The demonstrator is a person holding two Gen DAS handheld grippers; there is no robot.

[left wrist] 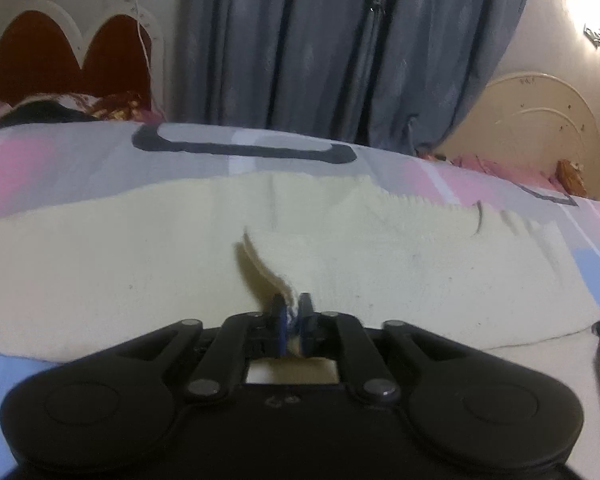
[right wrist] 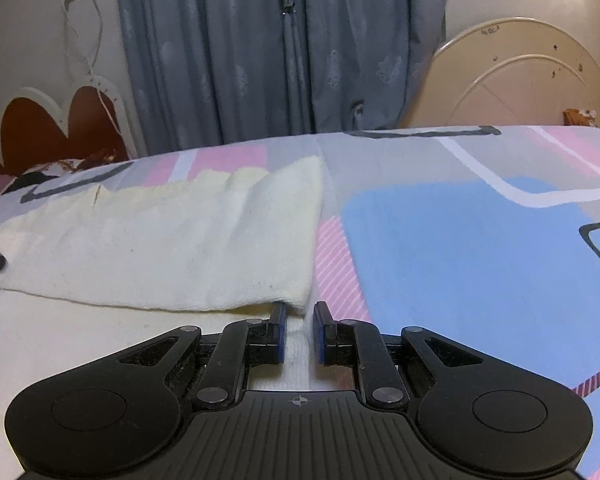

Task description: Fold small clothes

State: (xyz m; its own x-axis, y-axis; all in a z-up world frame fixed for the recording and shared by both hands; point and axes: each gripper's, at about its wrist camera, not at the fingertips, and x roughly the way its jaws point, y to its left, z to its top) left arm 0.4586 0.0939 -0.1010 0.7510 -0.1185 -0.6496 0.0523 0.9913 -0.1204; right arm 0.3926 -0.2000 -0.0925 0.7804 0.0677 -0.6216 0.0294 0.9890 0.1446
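My left gripper (left wrist: 293, 318) is held low and level, its jaws pinched almost together on a raised fold of the cream cloth (left wrist: 260, 248). My right gripper (right wrist: 300, 328) is likewise low and level, its jaws parted with a clear gap, gripping nothing.

Bed (right wrist: 480, 248) carries everything: sheet printed in pink, light-blue and grey blocks with white and dark outlines. Pale yellow cloth (right wrist: 172, 248) lies spread flat on it, left of centre in the right wrist view, its right edge running straight. Near edge is raised into a ridge in the left wrist view. Patterned bedding (left wrist: 100, 106) sits at the headboard end.
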